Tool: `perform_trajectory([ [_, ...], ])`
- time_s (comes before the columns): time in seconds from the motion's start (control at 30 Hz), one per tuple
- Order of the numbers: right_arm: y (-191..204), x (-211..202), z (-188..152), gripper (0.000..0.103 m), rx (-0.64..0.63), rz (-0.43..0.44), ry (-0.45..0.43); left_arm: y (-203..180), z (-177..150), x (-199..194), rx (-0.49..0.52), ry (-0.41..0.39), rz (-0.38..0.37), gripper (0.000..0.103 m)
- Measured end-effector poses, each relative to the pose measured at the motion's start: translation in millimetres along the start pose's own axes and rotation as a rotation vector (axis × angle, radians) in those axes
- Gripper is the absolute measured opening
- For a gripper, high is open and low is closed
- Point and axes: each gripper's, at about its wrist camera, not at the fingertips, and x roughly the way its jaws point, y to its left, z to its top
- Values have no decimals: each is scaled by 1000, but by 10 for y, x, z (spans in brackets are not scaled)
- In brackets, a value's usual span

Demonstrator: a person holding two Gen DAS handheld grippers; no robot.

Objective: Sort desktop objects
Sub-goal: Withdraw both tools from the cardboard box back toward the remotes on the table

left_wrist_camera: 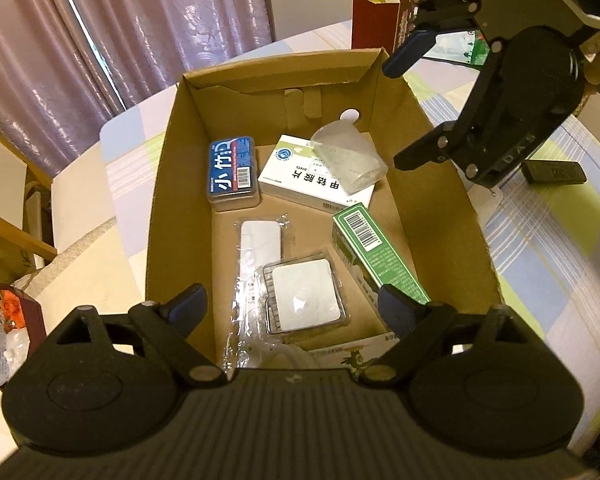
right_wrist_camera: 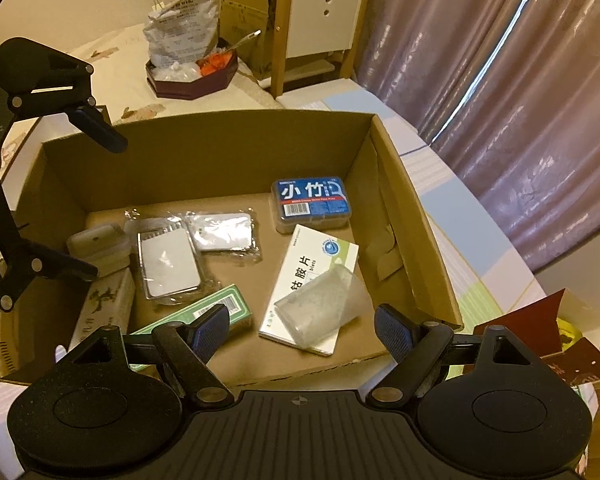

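An open cardboard box (left_wrist_camera: pixel 172 208) (right_wrist_camera: pixel 204 160) sits on a checked tablecloth and holds the sorted things. Inside it are a blue floss-pick case (left_wrist_camera: pixel 232 172) (right_wrist_camera: pixel 312 200), a white medicine box (left_wrist_camera: pixel 292 176) (right_wrist_camera: pixel 300 276) with a clear plastic cup (left_wrist_camera: pixel 348 160) (right_wrist_camera: pixel 320 312) lying on it, a green carton (left_wrist_camera: pixel 376 256) (right_wrist_camera: pixel 216 304), a clear case with a white pad (left_wrist_camera: pixel 304 296) (right_wrist_camera: pixel 168 264) and a bagged white item (left_wrist_camera: pixel 260 240) (right_wrist_camera: pixel 224 232). My left gripper (left_wrist_camera: pixel 292 304) (right_wrist_camera: pixel 86 200) hangs open above the box's near end, with nothing in it. My right gripper (right_wrist_camera: pixel 302 328) (left_wrist_camera: pixel 408 106) is open over the opposite rim, also holding nothing.
A black flat bar (left_wrist_camera: pixel 552 172) lies on the cloth outside the box. A red paper box (left_wrist_camera: pixel 374 20) (right_wrist_camera: pixel 540 332) stands close to one corner. A dark tray of packets (right_wrist_camera: pixel 192 76) sits on a second table. A white earbud case (right_wrist_camera: pixel 96 240) lies in the box.
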Motion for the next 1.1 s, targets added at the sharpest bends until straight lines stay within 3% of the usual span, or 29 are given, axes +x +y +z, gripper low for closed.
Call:
perform_trajectory([
  [0.3, 93, -228, -58, 84, 19, -20, -31, -72, -26, -211, 6, -30, 19, 91],
  [0.37, 121, -296, -75, 102, 23, -36, -52, -92, -34, -263, 8, -38, 26, 91],
  [0.4, 133, -335, -85, 103, 25, -41, -68, -102, -39, -288, 9, -42, 29, 91],
  [0.8, 277, -759, -229, 103, 85, -53, -189, -247, -148, -610, -3, -71, 73, 92],
  [1.1, 405, -1116, -562, 103, 144, -15, -265, -473, -245, -921, -20, -108, 116, 93],
])
